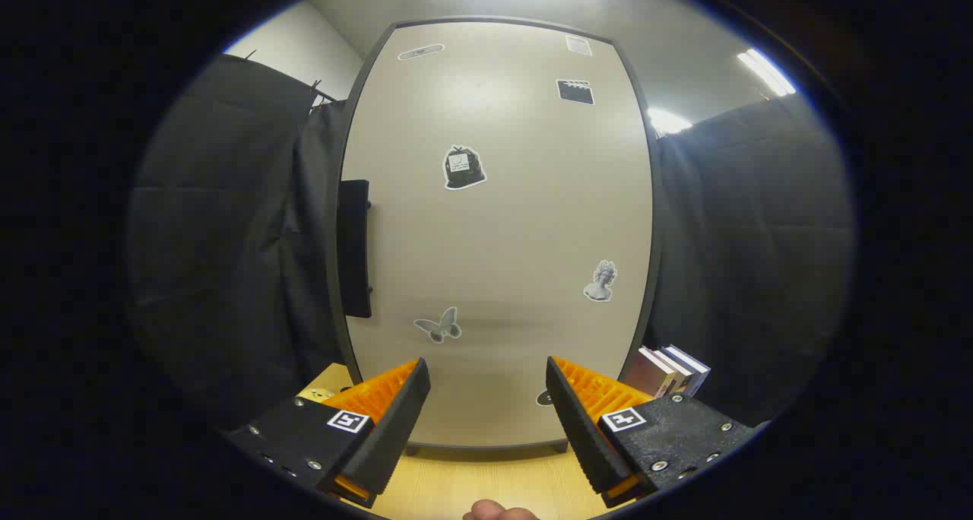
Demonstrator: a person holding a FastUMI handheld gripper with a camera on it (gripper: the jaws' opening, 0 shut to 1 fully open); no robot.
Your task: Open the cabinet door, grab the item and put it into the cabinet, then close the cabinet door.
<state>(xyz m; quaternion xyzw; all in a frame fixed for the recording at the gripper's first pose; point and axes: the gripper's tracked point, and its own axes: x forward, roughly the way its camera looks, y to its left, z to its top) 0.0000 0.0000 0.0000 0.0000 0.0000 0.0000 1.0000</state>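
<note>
Black cloth walls close in around a wooden tabletop (464, 482). On it stands the cabinet (494, 231), door shut, its dark handle (354, 248) on the left edge. Books (673, 369) lean beside it, possibly the item. My gripper (486, 387) gapes wide, empty; approaching this squarely, I risk glancing off the handle.

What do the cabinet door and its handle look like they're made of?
The cabinet door looks like smooth matte laminate or painted board: even beige with soft glare and stickers lying flat. The handle looks like dark matte plastic or metal; can't tell which. The gripper is open, holding nothing.
</note>
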